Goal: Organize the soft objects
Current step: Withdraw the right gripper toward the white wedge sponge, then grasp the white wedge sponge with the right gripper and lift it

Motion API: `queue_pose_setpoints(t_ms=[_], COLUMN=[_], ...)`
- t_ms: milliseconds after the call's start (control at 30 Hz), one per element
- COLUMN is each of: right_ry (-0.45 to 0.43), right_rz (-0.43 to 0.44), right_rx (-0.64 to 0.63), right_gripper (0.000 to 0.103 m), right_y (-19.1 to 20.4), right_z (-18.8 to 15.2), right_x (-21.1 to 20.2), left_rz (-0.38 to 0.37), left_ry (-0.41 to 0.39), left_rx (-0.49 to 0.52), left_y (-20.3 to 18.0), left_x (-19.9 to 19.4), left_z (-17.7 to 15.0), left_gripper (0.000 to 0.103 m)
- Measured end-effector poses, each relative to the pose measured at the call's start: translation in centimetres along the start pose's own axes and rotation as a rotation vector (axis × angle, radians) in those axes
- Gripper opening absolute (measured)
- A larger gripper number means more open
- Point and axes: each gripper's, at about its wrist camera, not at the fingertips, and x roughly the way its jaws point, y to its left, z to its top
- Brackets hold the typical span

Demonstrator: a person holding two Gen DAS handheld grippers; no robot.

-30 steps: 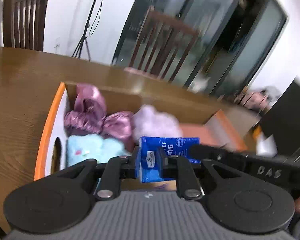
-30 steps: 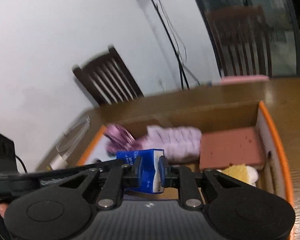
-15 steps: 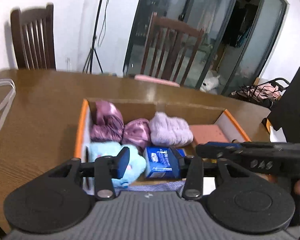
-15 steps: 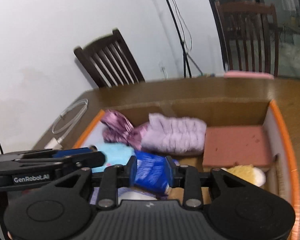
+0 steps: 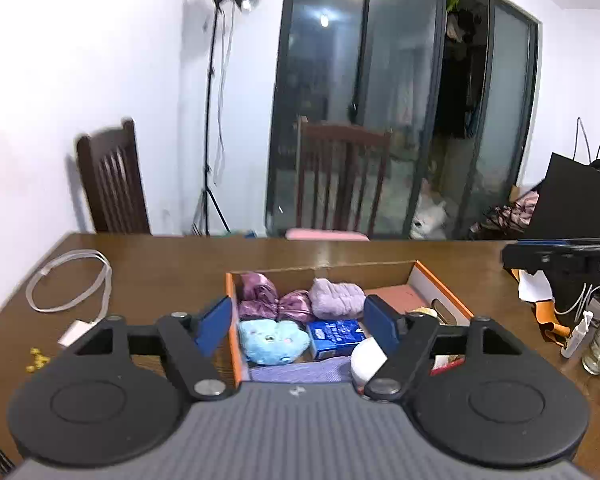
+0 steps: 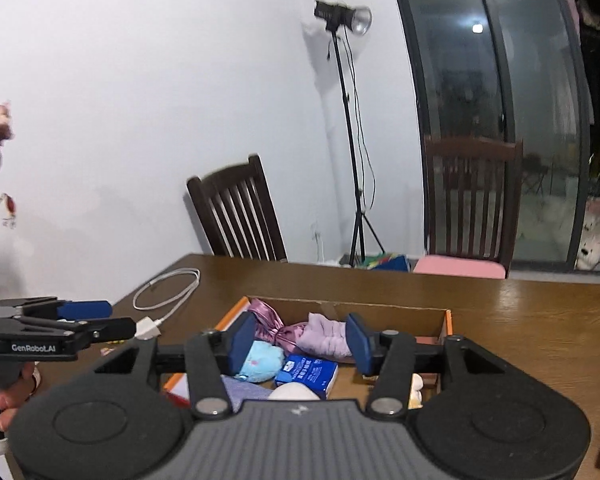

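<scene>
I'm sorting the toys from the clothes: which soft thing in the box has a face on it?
The light blue plush toy, in the box beside the blue tissue pack. It has small eyes; the shiny pink cloth and fuzzy lilac bundle behind it are plain.

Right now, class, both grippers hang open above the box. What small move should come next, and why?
Probably none into the box: pull both back toward whatever is left outside it. The left gripper and right gripper are open and empty, and the blue pack lies in the box beside the blue plush. No loose soft item shows on the table.
</scene>
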Motion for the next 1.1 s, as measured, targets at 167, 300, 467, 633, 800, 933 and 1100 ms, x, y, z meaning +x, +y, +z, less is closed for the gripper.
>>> queue_pose_setpoints(t_ms=[167, 300, 467, 633, 800, 933, 1100], right_ry=[-0.105, -0.119, -0.036, 0.052, 0.047, 0.073, 0.143], right_rz=[-0.009, -0.031, -0.020, 0.008, 0.006, -0.001, -0.055], right_rx=[-0.068, -0.116, -0.093, -0.023, 0.002, 0.006, -0.015], right_gripper=[0.063, 0.067, 0.068, 0.070, 0.070, 0.070, 0.069], right_y=[2.6, 4.5, 5.2, 5.0, 4.8, 4.9, 5.3], right_z=[-5.2, -11.2, -17.2, -20.6, -20.8, -20.8, -20.4], right_x=[-5.5, -8.0, -9.3, -9.2, -8.5, -6.0, 0.2], left_rz=[0.058, 0.091, 0.080, 0.119, 0.107, 0.103, 0.130], left_ry=[-0.105, -0.166, -0.120, -0.049, -0.038, -0.012, 0.026], left_rx=[-0.019, -0.030, -0.094, -0.102, -0.108, -0.083, -0.045], left_y=[-1.1, -2.2, -2.1, -1.5, -1.6, -2.0, -2.6], left_x=[-5.6, -9.7, -11.4, -10.4, -9.3, -7.2, -3.0], left_z=[-5.8, -11.4, -17.0, -18.7, -18.6, -18.4, -17.5], left_gripper=[0.089, 0.098, 0.099, 0.099, 0.099, 0.099, 0.099])
